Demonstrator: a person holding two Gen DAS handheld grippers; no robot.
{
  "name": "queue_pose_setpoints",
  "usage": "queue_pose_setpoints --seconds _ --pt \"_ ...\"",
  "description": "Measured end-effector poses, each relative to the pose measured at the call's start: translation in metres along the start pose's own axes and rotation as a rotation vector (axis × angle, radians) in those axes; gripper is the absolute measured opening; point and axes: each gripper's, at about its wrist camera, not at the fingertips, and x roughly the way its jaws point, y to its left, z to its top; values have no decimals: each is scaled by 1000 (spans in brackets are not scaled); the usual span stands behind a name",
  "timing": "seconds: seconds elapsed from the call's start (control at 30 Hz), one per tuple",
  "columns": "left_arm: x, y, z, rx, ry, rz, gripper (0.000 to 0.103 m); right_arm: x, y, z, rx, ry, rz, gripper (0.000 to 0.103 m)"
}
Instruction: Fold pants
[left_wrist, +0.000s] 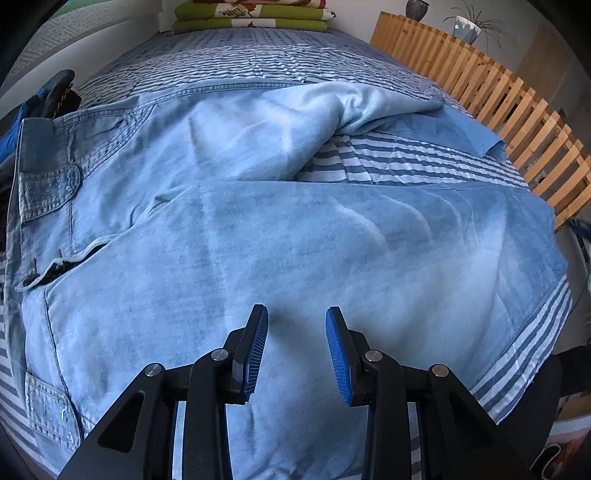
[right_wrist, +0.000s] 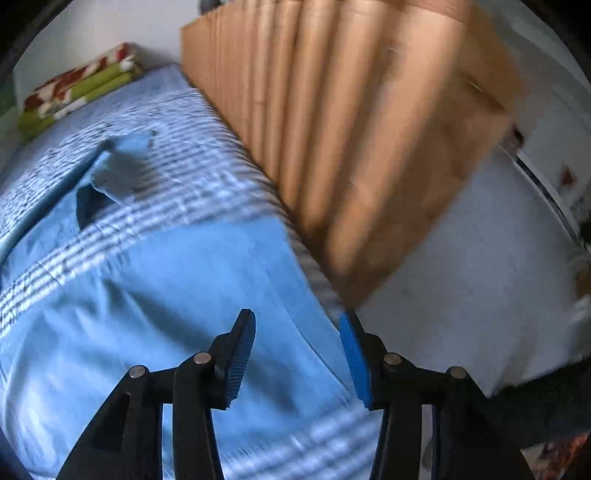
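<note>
1. Your pants (left_wrist: 258, 240) are light blue denim and lie spread across the bed (left_wrist: 258, 59), on its blue-and-white striped cover. The waistband, with its belt loops and pocket flaps, sits at the left of the left wrist view. The legs run off to the right, toward the wooden slatted rail (left_wrist: 491, 96) along the bed's side.

2. The nearer leg lies fairly flat. The farther leg is bunched and partly turned over, showing a paler side, with a strip of striped cover bare between the two legs.

3. Your left gripper (left_wrist: 296, 347) points down over the nearer leg. Its jaws stand partly open with nothing between them, and the pads are clear of the cloth.

4. Your right gripper (right_wrist: 297, 358) is over the pants (right_wrist: 184, 277) near the edge of the bed (right_wrist: 177, 110) beside the rail (right_wrist: 332, 129). Its jaws are spread apart and hold nothing. This view is blurred, so finer detail is lost.

5. At the far end of the bed from the pants lies a stack of folded blankets (left_wrist: 251, 16), green with a red and white pattern.

6. Beyond the rail, two potted plants (left_wrist: 467, 27) stand on top of it.

7. At the waistband end, a dark blue item (left_wrist: 48, 99) shows at the picture's edge; you cannot tell what it is.
</note>
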Motion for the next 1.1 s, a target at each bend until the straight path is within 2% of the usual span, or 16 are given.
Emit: queue_pose_setpoints --seconds 0.1,0.2,0.3,0.37,0.43,0.5,0.53,0.57,0.6,0.7,0.73,0.8,0.87,0.97,1.1 --pt "2 -3 3 3 1 12 35 23 34 29 -72 -32 40 44" --pt "4 -1 6 -10 5 22 35 53 76 48 -161 17 110 47" --pt "-1 6 9 -21 0 35 35 78 117 48 -273 77 124 48" --pt "-8 16 12 -41 -17 47 35 89 131 43 -311 111 170 49" --pt "-14 28 16 -70 -29 58 35 88 137 38 -327 71 158 49" --pt "-21 41 18 -104 -40 67 35 89 135 37 -329 72 167 48" --pt "-24 48 19 -122 -48 75 35 88 133 36 -324 78 177 35" --pt "-27 55 20 -136 -53 83 35 86 133 35 -329 82 187 11" --pt "-30 61 21 -149 -58 95 35 85 135 33 -349 85 193 0" --pt "-36 73 29 -169 -74 110 35 81 143 29 -421 28 -57 0" --pt "-37 72 34 -163 -75 103 35 77 141 30 -415 -1 -75 0" --pt "-33 63 47 -120 -70 96 35 63 140 36 -355 -39 17 12" --pt "-26 44 66 -54 -74 89 35 58 144 45 -294 -17 128 54" --pt "-10 18 94 13 -63 47 35 52 159 56 -210 -10 289 56" --pt "21 -7 124 69 -11 28 35 61 187 73 -157 20 368 56"
